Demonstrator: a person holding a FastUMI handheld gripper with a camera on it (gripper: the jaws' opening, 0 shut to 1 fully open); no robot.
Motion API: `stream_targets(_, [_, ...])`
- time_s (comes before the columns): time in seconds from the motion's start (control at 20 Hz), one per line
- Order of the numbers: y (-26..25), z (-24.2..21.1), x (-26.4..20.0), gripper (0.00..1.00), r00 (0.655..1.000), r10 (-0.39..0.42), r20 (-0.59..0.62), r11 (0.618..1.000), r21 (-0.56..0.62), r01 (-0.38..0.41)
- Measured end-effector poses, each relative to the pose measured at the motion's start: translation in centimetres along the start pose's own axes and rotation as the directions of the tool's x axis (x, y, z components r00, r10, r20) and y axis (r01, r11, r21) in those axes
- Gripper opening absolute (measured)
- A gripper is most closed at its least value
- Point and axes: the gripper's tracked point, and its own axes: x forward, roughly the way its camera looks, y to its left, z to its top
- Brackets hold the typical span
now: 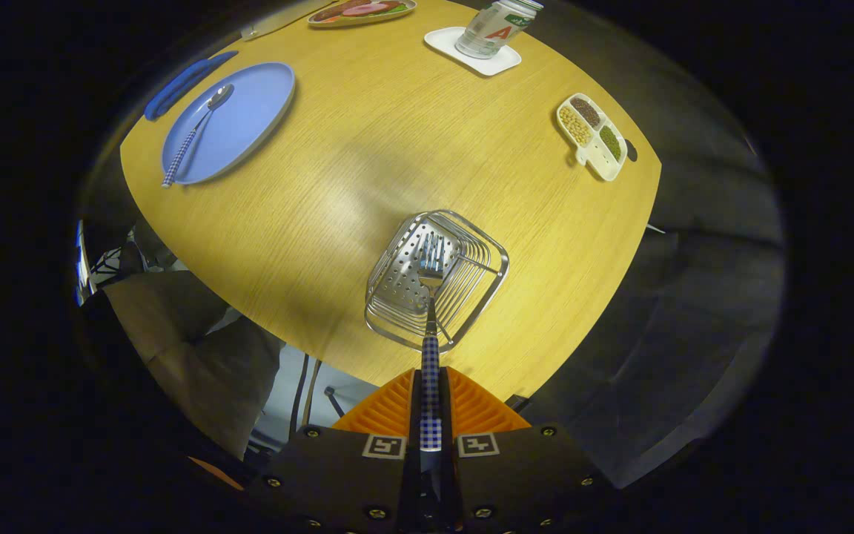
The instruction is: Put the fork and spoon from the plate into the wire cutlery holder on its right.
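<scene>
We count one fork (431,297), one spoon (193,133), one plate (249,119), one wire cutlery holder (471,282), one can (494,26).

Dim, fisheye-warped, glare on table (338,200)

Camera rides the claw (431,386), looking steeply down from high above the table (338,193); far edge toward 12 o'clock.

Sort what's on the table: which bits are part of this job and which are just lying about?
Job: fork, clamped in the gripper above the wire cutlery holder; spoon on the blue plate.

Lying about: can on a white coaster; divided dish of beans; food plate.
</scene>
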Motion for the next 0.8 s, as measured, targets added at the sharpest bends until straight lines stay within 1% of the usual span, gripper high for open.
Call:
stream_targets(0.2, [-0.3, 0.9, 0.9, 0.11, 0.999, 0.001, -0.035, 0.999, -0.046, -0.002])
stream_targets(0.3, [-0.3, 0.8, 1.0, 0.11, 0.999, 0.005, -0.043, 0.999, -0.045, -0.007])
stream_targets(0.35, [-0.1, 1.1, 0.9, 0.11, 1.000, 0.015, -0.024, 0.999, -0.034, -0.016])
stream_targets(0.4, [-0.2, 1.3, 0.7, 0.13, 1.000, 0.012, -0.004, 1.000, -0.020, -0.012])
stream_targets(0.45, [-0.5, 1.5, 0.2, 0.17, 1.000, 0.005, 0.013, 1.000, -0.012, -0.004])
stream_targets(0.5, [-0.6, 1.6, -0.2, 0.39, 0.999, -0.001, 0.036, 1.000, -0.001, 0.001])
stream_targets(0.55, [-0.7, 1.6, -0.7, 0.52, 0.999, -0.007, 0.052, 1.000, 0.010, 0.007])
stream_targets(0.65, [-1.0, 1.4, -1.7, 0.84, 0.996, -0.031, 0.078, 0.999, 0.037, 0.028])
stream_targets(0.7, [-1.0, 1.4, -2.4, 0.97, 0.994, -0.047, 0.098, 0.998, 0.051, 0.042])
stream_targets(0.8, [-0.9, 1.8, -3.3, 0.95, 0.987, -0.067, 0.149, 0.994, 0.094, 0.053])
